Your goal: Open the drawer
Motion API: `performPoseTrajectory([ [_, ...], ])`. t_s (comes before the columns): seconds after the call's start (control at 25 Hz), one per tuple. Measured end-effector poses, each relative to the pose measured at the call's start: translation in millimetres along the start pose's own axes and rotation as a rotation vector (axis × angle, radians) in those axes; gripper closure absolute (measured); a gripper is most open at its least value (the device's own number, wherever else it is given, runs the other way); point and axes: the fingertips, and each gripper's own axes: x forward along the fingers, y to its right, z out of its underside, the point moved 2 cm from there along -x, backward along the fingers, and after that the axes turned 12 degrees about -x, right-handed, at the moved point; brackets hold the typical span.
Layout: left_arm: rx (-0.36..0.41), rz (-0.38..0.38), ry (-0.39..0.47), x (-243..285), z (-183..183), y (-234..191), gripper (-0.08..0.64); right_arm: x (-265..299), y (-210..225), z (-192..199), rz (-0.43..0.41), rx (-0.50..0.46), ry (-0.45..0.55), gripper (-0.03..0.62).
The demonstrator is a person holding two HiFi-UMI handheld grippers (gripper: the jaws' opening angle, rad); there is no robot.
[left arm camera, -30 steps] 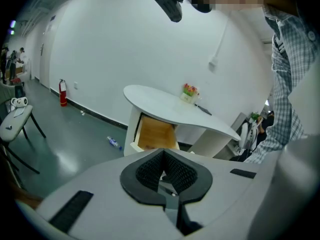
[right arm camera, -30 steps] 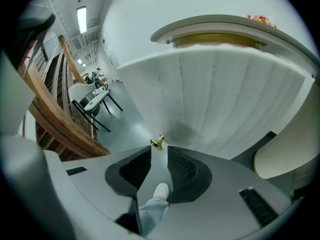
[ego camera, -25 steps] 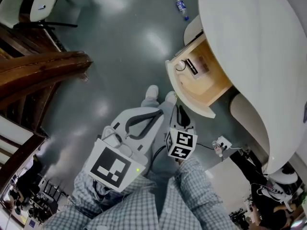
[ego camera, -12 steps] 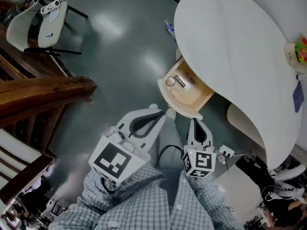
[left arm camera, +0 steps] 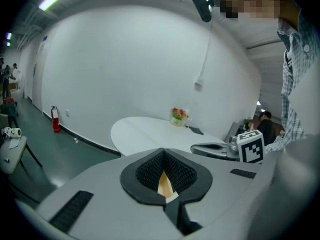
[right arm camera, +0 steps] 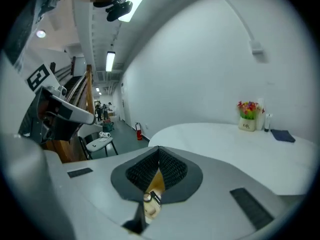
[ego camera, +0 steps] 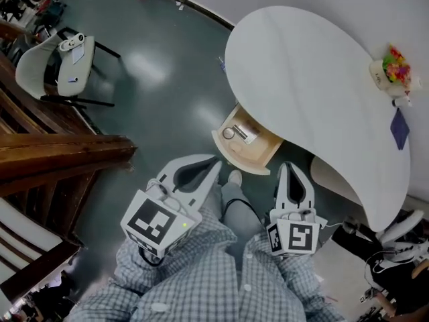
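Note:
The wooden drawer stands pulled out from under the white table, with a ring-shaped thing and a small dark item lying in it. Both grippers hang above the floor on the near side of the drawer, touching nothing. My left gripper is shut and empty, just left of the drawer's front. My right gripper is shut and empty, to the right of the drawer under the table edge. In the left gripper view the left gripper shows closed jaws; in the right gripper view the right gripper does too, with the drawer glimpsed through the hollow.
A flower pot and a dark cloth sit on the table's far right. A white chair stands at the left, a wooden stair rail below it. The person's shoes rest by the drawer.
Both grippers have risen and drawn back from the drawer. The right one left the drawer's front and swung right, shut. The view has lifted to take in the whole table.

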Motion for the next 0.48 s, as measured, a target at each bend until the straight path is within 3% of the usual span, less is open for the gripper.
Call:
performPoseTrajectory([
  [0.12,0.025,0.000,-0.015,3,-8,7,0.558,-6,13,-27,0.029,-0.033,0.067,0.583],
  [0.28,0.067,0.045,0.022,11,-20,21,0.558,-11,34,-50,0.071,-0.040,0.114,0.583],
  [0.48,0.090,0.042,0.073,15,-42,24,0.558,-11,50,-68,0.094,-0.048,0.166,0.583],
])
